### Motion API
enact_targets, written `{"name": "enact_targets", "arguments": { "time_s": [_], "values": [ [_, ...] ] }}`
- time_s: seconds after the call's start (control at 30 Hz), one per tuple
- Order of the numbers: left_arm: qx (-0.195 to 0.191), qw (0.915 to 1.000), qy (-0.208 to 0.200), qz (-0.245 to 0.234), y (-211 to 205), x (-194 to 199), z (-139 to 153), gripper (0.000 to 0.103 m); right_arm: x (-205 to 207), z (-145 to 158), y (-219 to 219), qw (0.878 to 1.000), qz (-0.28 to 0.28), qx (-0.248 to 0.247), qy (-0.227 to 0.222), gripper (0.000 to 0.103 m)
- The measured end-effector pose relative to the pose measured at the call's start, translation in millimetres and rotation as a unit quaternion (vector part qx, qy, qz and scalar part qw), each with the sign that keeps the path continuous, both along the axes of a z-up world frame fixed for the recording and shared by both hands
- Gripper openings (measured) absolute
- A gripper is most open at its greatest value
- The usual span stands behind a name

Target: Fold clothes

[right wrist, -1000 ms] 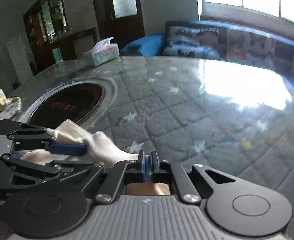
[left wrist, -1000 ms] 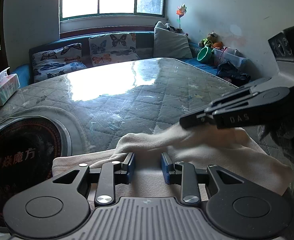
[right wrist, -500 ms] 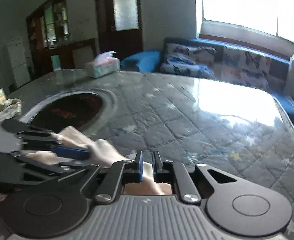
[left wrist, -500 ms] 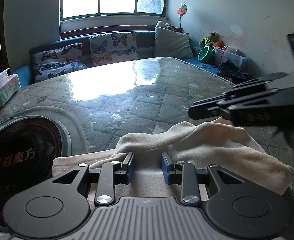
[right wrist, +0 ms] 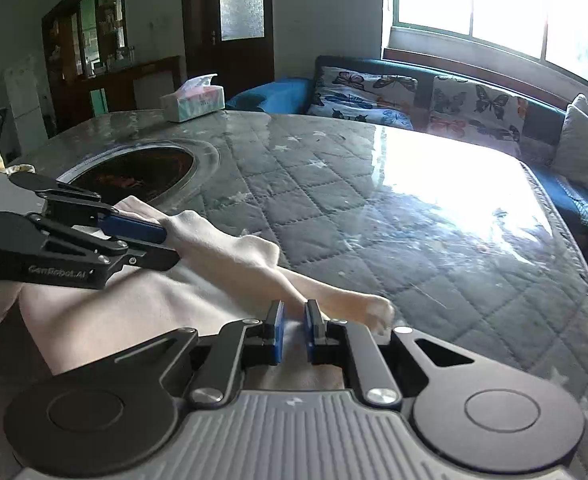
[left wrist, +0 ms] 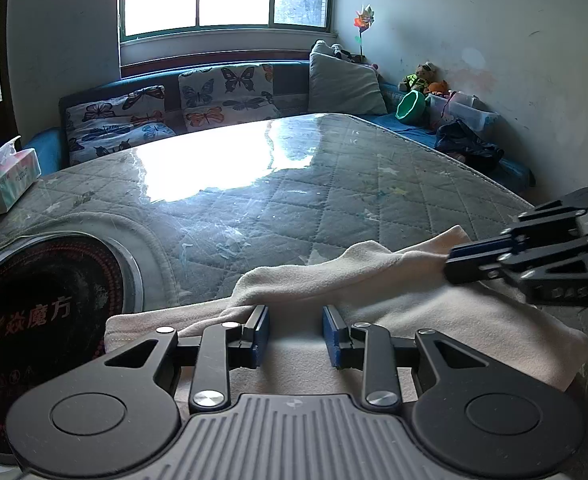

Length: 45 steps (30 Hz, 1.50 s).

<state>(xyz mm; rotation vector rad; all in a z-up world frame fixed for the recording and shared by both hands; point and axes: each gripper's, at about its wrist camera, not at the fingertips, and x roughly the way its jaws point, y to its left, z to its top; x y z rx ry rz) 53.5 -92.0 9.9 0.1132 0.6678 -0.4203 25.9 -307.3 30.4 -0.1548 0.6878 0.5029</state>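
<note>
Your cream, soft fleece garment (left wrist: 394,304) lies on the grey quilted table cover (left wrist: 294,208) in the lower half of the left wrist frame, its long axis running from lower left to mid right, with a raised fold ridge climbing toward the right edge. Your left gripper (left wrist: 296,336) sits low at the bottom centre with its blue pads standing apart; the cloth passes under and between them, and nothing shows them pressing on it. At the right edge of that frame your right gripper (left wrist: 454,266) comes in from the side, its tips closed on the end of the ridge.

In the right wrist frame the garment (right wrist: 222,256) stretches from the left edge down to the bottom centre, a narrow rolled tongue of it pointing to the lower right. Your right gripper (right wrist: 293,332) has its blue pads nearly together with a thin fold of the cloth pinched between them. Your left gripper (right wrist: 162,246) shows at the left, laid over the cloth.

A round black cooktop plate with red markings (left wrist: 34,312) is set into the table at the lower left, touching the garment's left corner. A white tissue box (right wrist: 192,102) stands well apart at the upper left.
</note>
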Motion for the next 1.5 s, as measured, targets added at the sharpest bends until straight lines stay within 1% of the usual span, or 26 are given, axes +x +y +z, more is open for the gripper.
{"name": "enact_targets", "arguments": {
  "time_s": [0.13, 0.17, 0.33, 0.47, 0.53, 0.6, 0.73, 0.9, 0.93, 1.0, 1.07, 1.13, 1.2, 1.27, 1.37, 1.5],
  "values": [
    [-0.003, 1.0000, 0.001, 0.000, 0, 0, 1, 0.035, -19, 14, -7, 1.000, -0.002, 0.009, -0.016, 0.009],
    [-0.005, 1.0000, 0.001, -0.001, 0, 0, 1, 0.037, -26, 16, -6, 1.000, 0.005, 0.010, -0.016, 0.009],
    [-0.006, 1.0000, -0.005, -0.004, -2, -5, 6, 0.041, -58, 23, 0, 0.999, 0.038, 0.013, -0.013, 0.009],
    [-0.012, 0.9997, -0.018, -0.009, -2, -20, 15, 0.041, -75, 11, 3, 0.999, 0.035, 0.009, -0.009, 0.010],
    [-0.017, 0.9992, -0.031, -0.021, -4, -35, 24, 0.041, -81, 3, 4, 1.000, 0.028, 0.003, -0.011, 0.014],
    [-0.021, 0.9986, -0.037, -0.033, -6, -48, 30, 0.041, -86, -6, 4, 1.000, 0.019, 0.007, -0.018, 0.014],
    [-0.031, 0.9980, -0.033, -0.045, -9, -76, 32, 0.041, -90, -7, 3, 0.999, 0.007, 0.020, -0.031, 0.014],
    [-0.031, 0.9988, -0.024, -0.030, -6, -99, 23, 0.040, -101, 3, 8, 0.998, 0.008, 0.018, -0.054, 0.017],
    [-0.030, 0.9989, -0.024, -0.028, -6, -101, 21, 0.040, -103, 5, 11, 0.998, 0.013, 0.019, -0.058, 0.022],
    [-0.030, 0.9992, -0.020, -0.021, -4, -101, 16, 0.040, -105, 7, 17, 0.997, 0.021, 0.021, -0.066, 0.027],
    [-0.036, 0.9992, -0.012, -0.015, -1, -100, 11, 0.039, -106, 0, 23, 0.997, 0.028, 0.010, -0.066, 0.027],
    [-0.041, 0.9990, -0.013, -0.012, 0, -101, 6, 0.040, -107, -7, 28, 0.997, 0.034, -0.003, -0.063, 0.027],
    [-0.045, 0.9988, -0.014, -0.009, 2, -102, 1, 0.040, -107, -11, 27, 0.997, 0.031, -0.001, -0.064, 0.029],
    [-0.051, 0.9985, -0.018, -0.008, 4, -104, 1, 0.040, -108, -10, 28, 0.997, 0.031, -0.001, -0.065, 0.029],
    [-0.065, 0.9977, -0.022, -0.001, 12, -109, 10, 0.040, -110, -3, 28, 0.997, 0.032, -0.005, -0.069, 0.031],
    [-0.082, 0.9954, -0.037, 0.033, 35, -117, 21, 0.040, -109, 7, 33, 0.997, 0.042, 0.016, -0.070, 0.037]
  ]
}}
